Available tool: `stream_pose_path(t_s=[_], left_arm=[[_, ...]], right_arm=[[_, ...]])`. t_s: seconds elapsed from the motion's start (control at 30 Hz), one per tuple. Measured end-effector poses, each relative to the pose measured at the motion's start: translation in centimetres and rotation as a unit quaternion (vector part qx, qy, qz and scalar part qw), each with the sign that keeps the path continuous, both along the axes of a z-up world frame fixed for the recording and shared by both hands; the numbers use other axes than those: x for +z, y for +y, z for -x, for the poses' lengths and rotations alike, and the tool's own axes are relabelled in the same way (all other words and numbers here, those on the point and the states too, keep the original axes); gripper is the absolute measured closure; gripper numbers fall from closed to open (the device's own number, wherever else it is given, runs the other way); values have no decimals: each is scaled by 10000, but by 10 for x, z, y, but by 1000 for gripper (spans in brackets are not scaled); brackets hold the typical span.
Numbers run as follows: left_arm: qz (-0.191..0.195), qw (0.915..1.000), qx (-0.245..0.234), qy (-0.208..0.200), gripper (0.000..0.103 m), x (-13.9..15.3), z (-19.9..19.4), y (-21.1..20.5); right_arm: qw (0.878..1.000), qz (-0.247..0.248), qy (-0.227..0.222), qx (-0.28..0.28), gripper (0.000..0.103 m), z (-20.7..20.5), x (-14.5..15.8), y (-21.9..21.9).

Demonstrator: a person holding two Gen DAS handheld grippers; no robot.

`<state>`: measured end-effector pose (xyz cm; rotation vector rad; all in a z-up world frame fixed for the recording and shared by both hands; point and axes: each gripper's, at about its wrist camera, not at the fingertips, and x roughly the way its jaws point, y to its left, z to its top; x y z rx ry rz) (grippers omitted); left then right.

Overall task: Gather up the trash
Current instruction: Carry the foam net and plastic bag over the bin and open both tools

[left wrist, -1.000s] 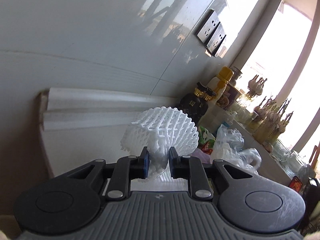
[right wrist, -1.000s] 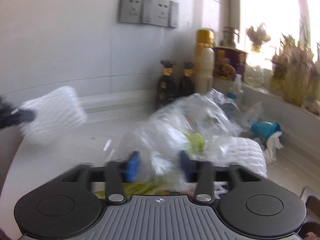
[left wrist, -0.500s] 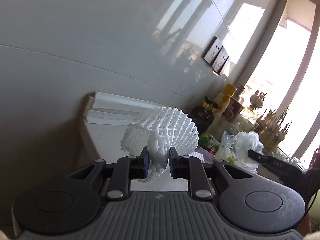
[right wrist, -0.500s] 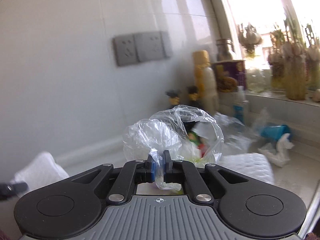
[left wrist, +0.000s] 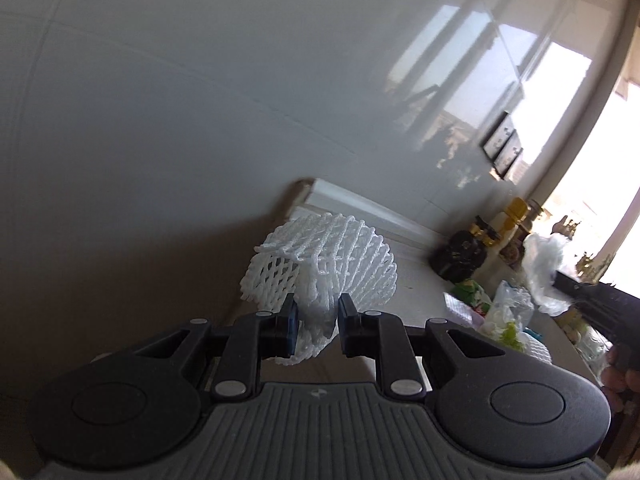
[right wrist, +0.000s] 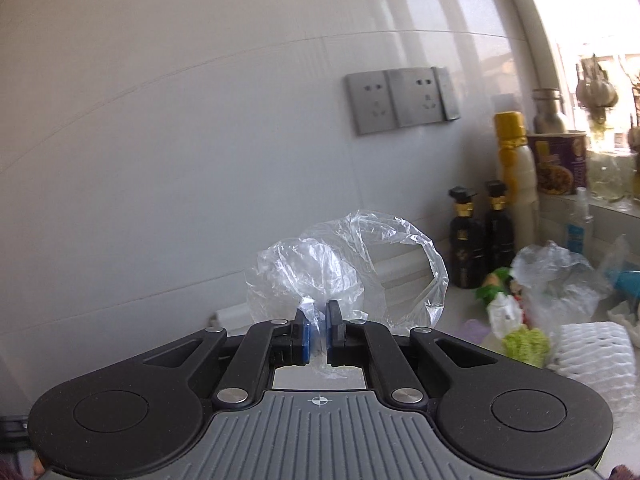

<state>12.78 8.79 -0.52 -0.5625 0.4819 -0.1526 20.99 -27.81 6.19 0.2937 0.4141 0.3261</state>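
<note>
My left gripper (left wrist: pixel 318 311) is shut on a white foam fruit net (left wrist: pixel 324 264) and holds it up in the air in front of the tiled wall. My right gripper (right wrist: pixel 319 320) is shut on a clear plastic bag (right wrist: pixel 352 268) and holds it above the counter. In the left wrist view the right gripper shows at the far right with the clear bag (left wrist: pixel 544 268) hanging from it. A pile of trash stays on the counter: another crumpled clear bag (right wrist: pixel 556 276), green wrappers (right wrist: pixel 524 340) and a second white foam net (right wrist: pixel 592 344).
Two dark bottles (right wrist: pixel 480 236), a gold-capped white bottle (right wrist: pixel 514 176) and a purple can (right wrist: pixel 558 164) stand against the wall under grey sockets (right wrist: pixel 400 100). The white counter (left wrist: pixel 416 280) ends at a wall corner on the left. A bright window is on the right.
Both grippers rose and drew back from the counter. The right gripper closed on the clear bag and lifted it off the pile. The left still holds the foam net.
</note>
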Motion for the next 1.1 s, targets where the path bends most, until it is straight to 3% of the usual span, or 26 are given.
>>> stream_pose_path(t_s=[0.3,0.63,1.1], left_arm=[[51,9953,715,646,85,-42,11,18],[146,9863,965,1334,85,-85,10,30],[-29,9724,1044,2086,85,-136,-6,40]], right_arm=[[9958,324,-73,851,98,10,10,60],[9788,987,-63,1792,98,24,-1,139],[9438,1851,448,2700,98,33,-58,224]])
